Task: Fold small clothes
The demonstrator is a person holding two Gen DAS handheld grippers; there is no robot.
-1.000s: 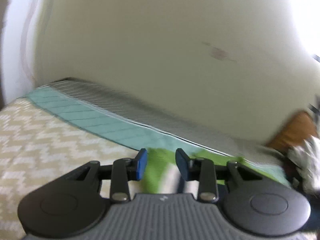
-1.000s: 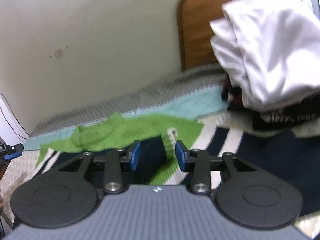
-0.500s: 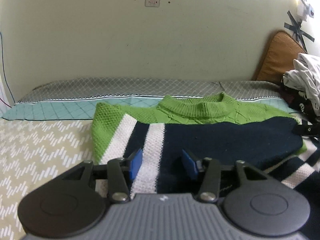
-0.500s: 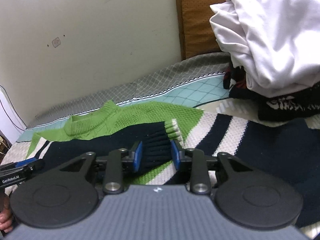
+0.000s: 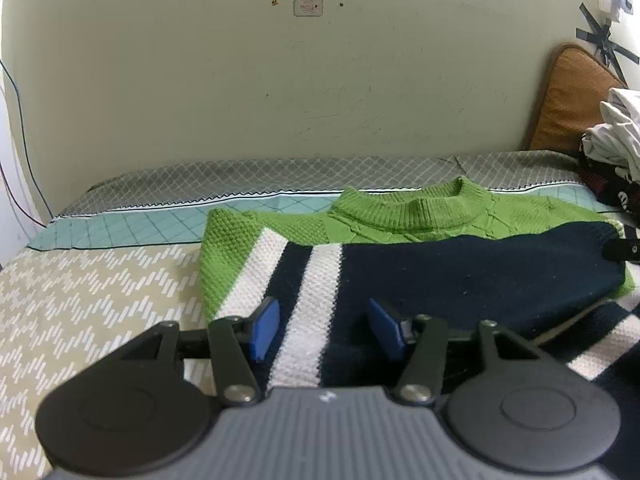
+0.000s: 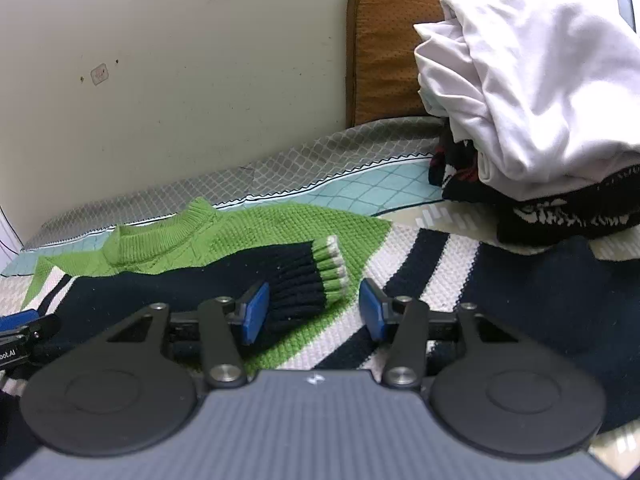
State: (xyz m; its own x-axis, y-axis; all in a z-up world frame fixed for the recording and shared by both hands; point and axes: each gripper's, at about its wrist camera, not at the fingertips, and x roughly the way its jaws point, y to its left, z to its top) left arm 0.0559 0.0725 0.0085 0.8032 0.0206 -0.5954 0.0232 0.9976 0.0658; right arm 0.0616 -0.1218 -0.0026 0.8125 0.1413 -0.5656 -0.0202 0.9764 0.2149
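Left wrist view shows the left gripper (image 5: 324, 330) with jaws wide apart, holding nothing, hovering over the sweater's (image 5: 460, 276) striped fold. One sleeve (image 6: 304, 280) lies across the navy chest, probably to narrow the garment for folding. Over its cuff the right gripper (image 6: 310, 310) hangs just as empty and spread. Beneath is a patterned bedspread (image 5: 92, 296) against a cream wall (image 5: 280, 80); at right, a brown cushion (image 6: 384, 48) and a clothes pile (image 6: 532, 92).
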